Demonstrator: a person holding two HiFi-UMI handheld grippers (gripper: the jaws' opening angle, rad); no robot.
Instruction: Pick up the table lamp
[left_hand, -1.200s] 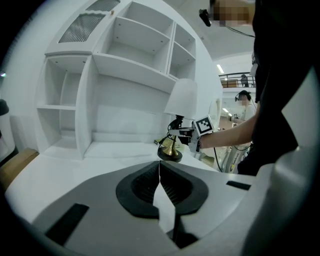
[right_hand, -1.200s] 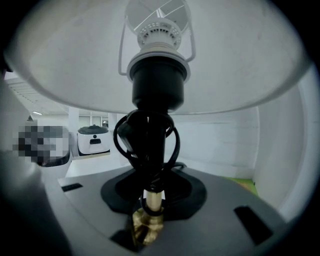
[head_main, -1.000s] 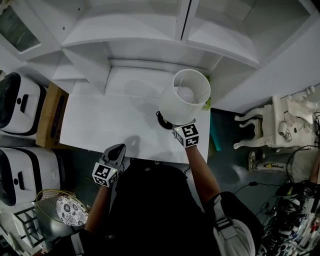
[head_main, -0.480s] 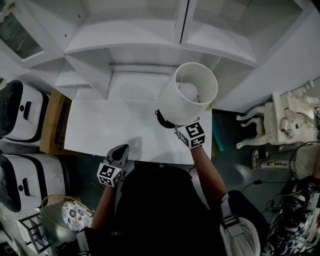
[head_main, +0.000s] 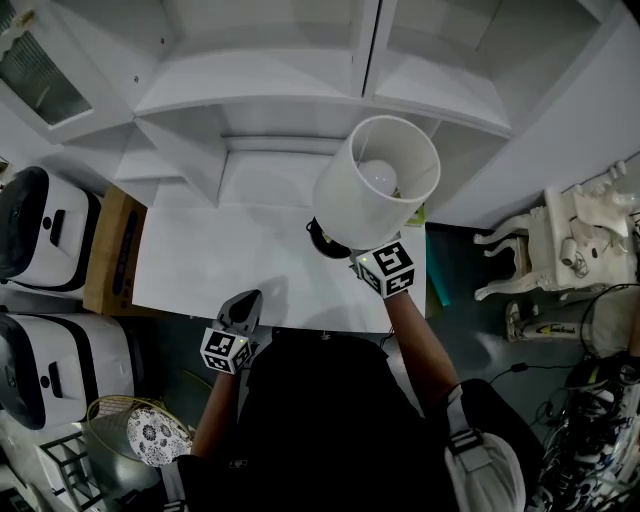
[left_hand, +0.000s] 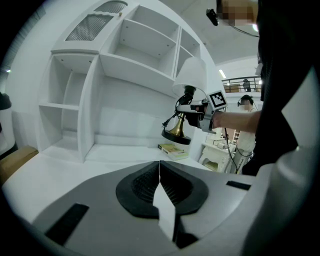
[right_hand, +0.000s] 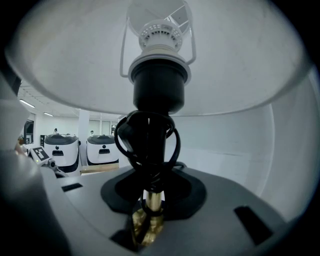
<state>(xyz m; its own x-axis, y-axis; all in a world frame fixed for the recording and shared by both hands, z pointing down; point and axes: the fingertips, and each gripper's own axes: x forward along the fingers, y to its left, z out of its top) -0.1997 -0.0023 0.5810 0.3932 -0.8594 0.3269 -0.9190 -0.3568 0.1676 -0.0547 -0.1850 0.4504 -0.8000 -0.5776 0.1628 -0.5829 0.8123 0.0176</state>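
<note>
The table lamp has a white drum shade (head_main: 372, 185), a black socket (right_hand: 157, 87), a brass stem (right_hand: 149, 202) wrapped in black cord, and a dark round base (head_main: 323, 240). My right gripper (right_hand: 150, 200) is shut on the brass stem just below the coiled cord. In the left gripper view the lamp (left_hand: 191, 80) hangs with its base (left_hand: 178, 135) off the white desk (head_main: 210, 255), my right gripper (left_hand: 197, 108) at its stem. In the head view the shade hides the right gripper's (head_main: 368, 256) jaws. My left gripper (head_main: 238, 312) sits at the desk's near edge, shut and holding nothing (left_hand: 160, 167).
White hutch shelves (head_main: 260, 90) rise behind the desk. A thin book (left_hand: 172, 148) lies on the desk under the lamp. White machines (head_main: 40, 230) and a brown box (head_main: 112, 250) stand at the left, a wire basket (head_main: 130, 430) below them, a white ornate chair (head_main: 575, 235) and cables at the right.
My right gripper has raised the lamp; its shade now looks larger and nearer the head camera, and its base is off the desk. The left gripper has stayed put.
</note>
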